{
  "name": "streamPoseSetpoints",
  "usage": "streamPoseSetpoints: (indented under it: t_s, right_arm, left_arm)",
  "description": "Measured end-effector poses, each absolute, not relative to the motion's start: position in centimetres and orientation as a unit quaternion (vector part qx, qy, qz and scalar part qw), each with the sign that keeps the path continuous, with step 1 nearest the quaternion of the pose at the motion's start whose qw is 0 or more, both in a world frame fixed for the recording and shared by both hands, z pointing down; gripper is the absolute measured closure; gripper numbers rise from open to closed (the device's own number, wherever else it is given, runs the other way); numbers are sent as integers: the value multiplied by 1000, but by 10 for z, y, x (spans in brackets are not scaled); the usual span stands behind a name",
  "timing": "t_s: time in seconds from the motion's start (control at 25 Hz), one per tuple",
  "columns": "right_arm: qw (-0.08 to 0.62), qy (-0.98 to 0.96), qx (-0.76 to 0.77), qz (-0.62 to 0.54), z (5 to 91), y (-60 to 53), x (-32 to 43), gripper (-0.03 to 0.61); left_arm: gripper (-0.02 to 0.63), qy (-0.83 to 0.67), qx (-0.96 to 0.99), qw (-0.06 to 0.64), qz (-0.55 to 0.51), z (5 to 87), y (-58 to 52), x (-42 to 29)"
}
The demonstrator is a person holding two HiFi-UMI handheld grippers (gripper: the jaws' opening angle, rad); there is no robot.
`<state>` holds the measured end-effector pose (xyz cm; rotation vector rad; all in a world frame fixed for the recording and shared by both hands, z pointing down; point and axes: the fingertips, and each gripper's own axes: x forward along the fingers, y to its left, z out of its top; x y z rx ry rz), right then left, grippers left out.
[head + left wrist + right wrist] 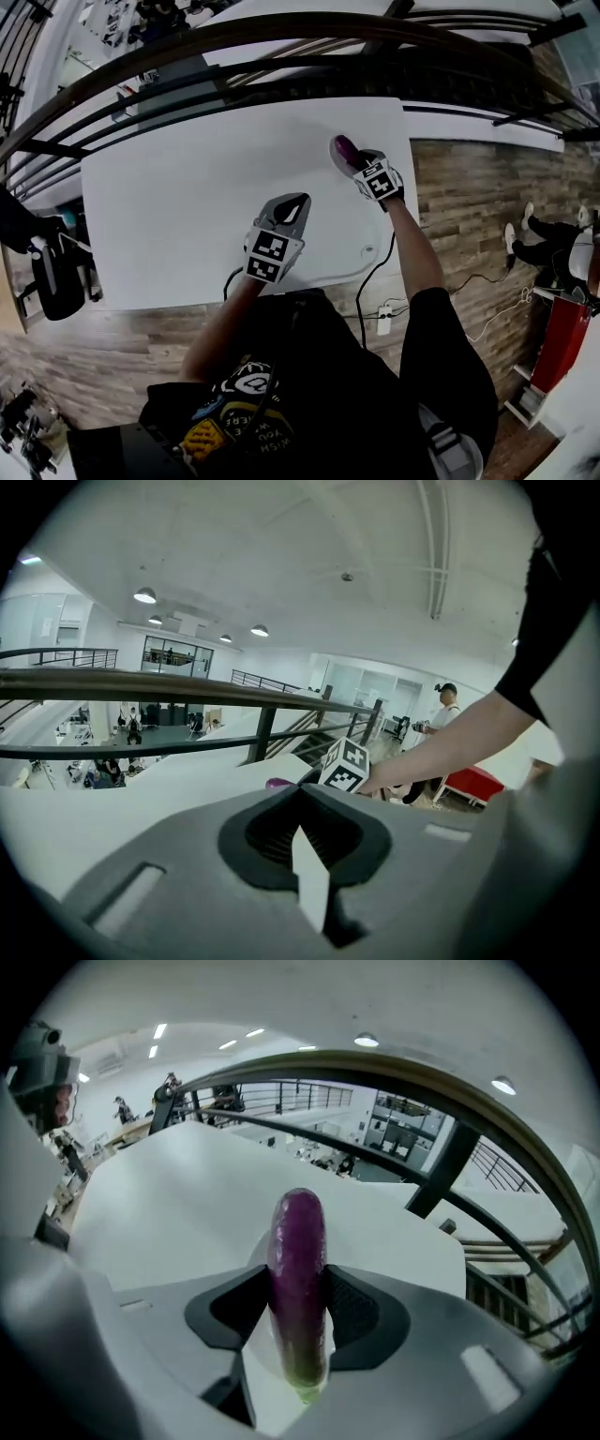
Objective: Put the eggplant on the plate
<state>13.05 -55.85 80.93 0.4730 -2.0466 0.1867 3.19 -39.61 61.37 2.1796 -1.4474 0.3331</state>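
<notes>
A wooden floor [469, 216] fills the head view's 3 o'clock side, and the white desk [178, 206] spreads across the middle, its far edge running along a dark railing [281, 42] at 12 o'clock. The person [319, 394], in a black printed shirt, stands at the desk's 6 o'clock edge with both arms stretched out over the top. The left gripper [291, 206] is over the desk near its centre, pointing toward 12 o'clock. Its tongs are pressed together with nothing between them, showing in the left gripper view as a single pale sliver. The right gripper [361, 169] is at about 1 o'clock from the left one, well apart from it and close to the desk's far right corner. Its tongs are pinching the eggplant [299, 1274]. The eggplant lies lengthwise along the tongs, clamped on both sides about its middle. Its glossy purple end juts past the tips toward the desk's far edge, and its pale green stem end points back toward the gripper body. Whether the eggplant touches the desk cannot be told. A thin black cable [371, 281] drops off the desk's near right edge at 5 o'clock, down to a small white power strip [383, 320] on the floor.
</notes>
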Motion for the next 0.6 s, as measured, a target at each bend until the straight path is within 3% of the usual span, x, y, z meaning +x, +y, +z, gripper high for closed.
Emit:
streamPoseSetpoints:
  t_s: [0.16,0.36,0.48,0.6]
  right_arm:
    - [561,-813,148,49,829,-562,124,380]
    - [564,-811,144,50,831,-561,124,380]
    - [526,-830,173,60,818,-560,133,364]
    - [444,-853,252,105,782,-551,148,362]
  left_arm:
    - [609,-533,798,256,119,618,-406,22]
    - [609,-528,798,265,119,621,-401,19]
    - [609,-526,799,264,119,620,-395,26]
    - [609,-523,803,262,116,614,-390,27]
